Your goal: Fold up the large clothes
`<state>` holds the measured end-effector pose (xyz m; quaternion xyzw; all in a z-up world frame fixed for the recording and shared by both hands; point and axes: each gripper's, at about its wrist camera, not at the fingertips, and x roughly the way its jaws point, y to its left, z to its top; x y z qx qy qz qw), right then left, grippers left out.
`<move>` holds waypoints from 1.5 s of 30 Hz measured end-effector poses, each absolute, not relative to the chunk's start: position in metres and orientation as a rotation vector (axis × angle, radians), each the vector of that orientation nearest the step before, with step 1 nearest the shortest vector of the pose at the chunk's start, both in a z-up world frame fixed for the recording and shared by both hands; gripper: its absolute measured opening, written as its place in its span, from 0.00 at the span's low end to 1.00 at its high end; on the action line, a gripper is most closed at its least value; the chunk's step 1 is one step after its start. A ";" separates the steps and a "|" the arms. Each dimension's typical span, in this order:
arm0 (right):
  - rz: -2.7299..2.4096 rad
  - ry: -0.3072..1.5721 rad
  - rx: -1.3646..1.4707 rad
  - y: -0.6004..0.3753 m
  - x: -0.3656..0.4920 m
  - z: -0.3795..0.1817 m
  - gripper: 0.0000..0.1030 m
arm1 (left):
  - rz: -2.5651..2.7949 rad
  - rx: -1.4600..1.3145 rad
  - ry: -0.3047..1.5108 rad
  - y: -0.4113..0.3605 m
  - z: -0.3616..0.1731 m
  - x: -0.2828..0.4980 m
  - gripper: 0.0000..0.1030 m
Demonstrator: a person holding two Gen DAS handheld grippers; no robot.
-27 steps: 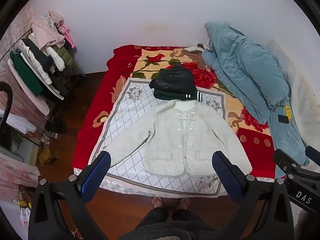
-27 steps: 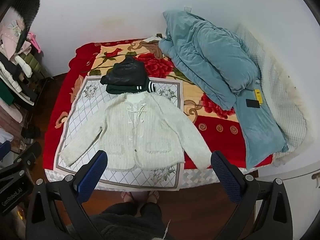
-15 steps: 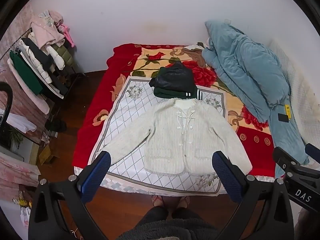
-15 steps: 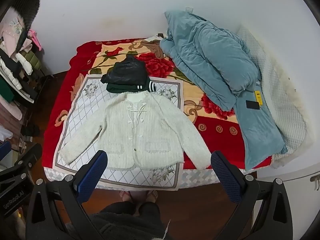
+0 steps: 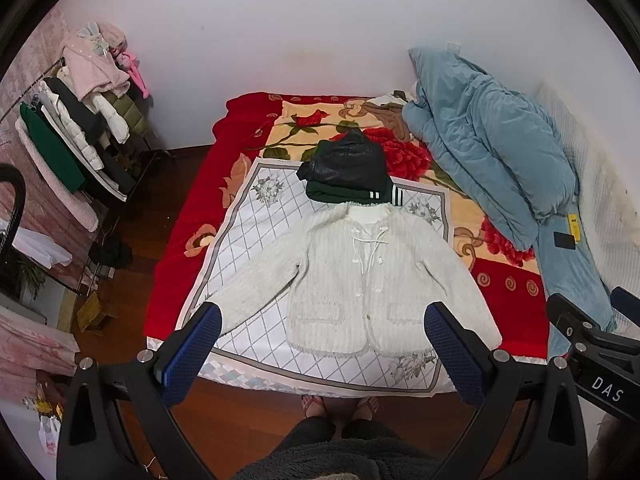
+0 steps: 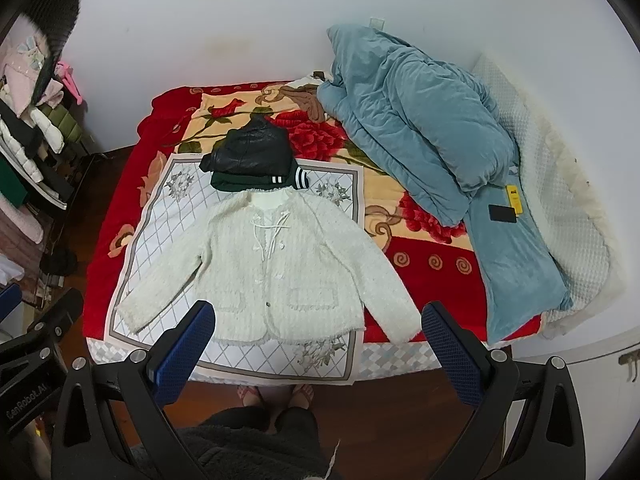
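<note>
Both claws wide apart, nothing between the jaws: left gripper (image 5: 322, 340), right gripper (image 6: 318, 338), both held high over the near edge of the bed (image 5: 192, 208), angled down.

White jacket (image 5: 360, 276) lies face up and flat on the checked cloth (image 5: 256, 216), collar far, hem near, sleeves splayed out left and right. Right cuff (image 6: 404, 330) runs off the cloth onto the red blanket (image 6: 432, 280).

Handling guess: fuzzy knit, soft, light, no stiffness, so it will sag and drag. Pinch at cuffs or shoulder seams, not mid-panel. The front cord ties may snag.

Room: near side open. Folded dark clothes (image 5: 348, 172) touch the collar on the far side, so there's little slack there. Blue quilt (image 6: 420, 128) is well off to the right. Clothes rack (image 5: 72, 144) is left, off the bed.
</note>
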<state>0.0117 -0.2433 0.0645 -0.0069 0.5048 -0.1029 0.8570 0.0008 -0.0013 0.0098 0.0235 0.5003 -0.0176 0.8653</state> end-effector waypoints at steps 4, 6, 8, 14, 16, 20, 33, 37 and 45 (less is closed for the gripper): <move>-0.215 1.061 -0.014 -0.244 0.012 0.065 1.00 | -0.039 0.050 1.042 -0.004 0.015 0.003 1.00; -0.217 1.059 -0.014 -0.244 0.013 0.067 1.00 | -0.041 0.046 1.041 -0.002 0.014 0.005 1.00; -0.217 1.059 -0.011 -0.246 0.014 0.070 1.00 | -0.041 0.045 1.040 -0.003 0.014 0.005 1.00; -0.215 1.057 -0.012 -0.245 0.013 0.070 1.00 | -0.039 0.048 1.041 -0.006 0.016 0.009 1.00; -0.214 1.057 -0.013 -0.245 0.012 0.068 1.00 | -0.040 0.049 1.040 -0.008 0.017 0.011 1.00; -0.213 1.056 -0.011 -0.245 0.012 0.068 1.00 | -0.041 0.043 1.039 -0.002 0.013 0.003 1.00; -0.209 1.054 -0.010 -0.244 0.017 0.072 1.00 | -0.035 0.045 1.031 -0.011 0.018 0.011 1.00; -0.208 1.054 -0.011 -0.239 0.022 0.076 1.00 | -0.035 0.043 1.031 -0.009 0.017 0.009 1.00; -0.208 1.052 -0.013 -0.236 0.025 0.078 1.00 | -0.038 0.043 1.025 -0.012 0.021 0.012 1.00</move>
